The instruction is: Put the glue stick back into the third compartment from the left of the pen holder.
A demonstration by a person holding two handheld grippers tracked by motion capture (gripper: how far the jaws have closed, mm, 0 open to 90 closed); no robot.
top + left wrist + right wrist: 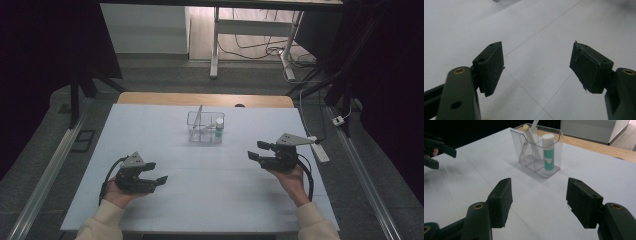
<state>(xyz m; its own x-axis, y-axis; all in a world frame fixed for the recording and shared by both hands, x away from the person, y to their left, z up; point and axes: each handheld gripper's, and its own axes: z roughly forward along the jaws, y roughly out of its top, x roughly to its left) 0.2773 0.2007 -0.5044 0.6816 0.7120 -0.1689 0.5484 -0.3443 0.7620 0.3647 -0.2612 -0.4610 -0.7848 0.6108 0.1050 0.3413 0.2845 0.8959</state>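
White desk (200, 170) lies bare beneath both spread tongs, left (159, 173) and right (256, 150); reaching carelessly could topple the light clear organizer (537, 150) holding a glue stick (548, 151).

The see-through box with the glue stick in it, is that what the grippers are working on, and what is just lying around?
Belongs to the job:
- clear plastic divided box
- white and green glue stick standing in it
- white pen with a cream tip leaning in it
- left gripper, open
- right gripper, open

Just lying about:
- white power strip at the table's right edge
- cables on the floor
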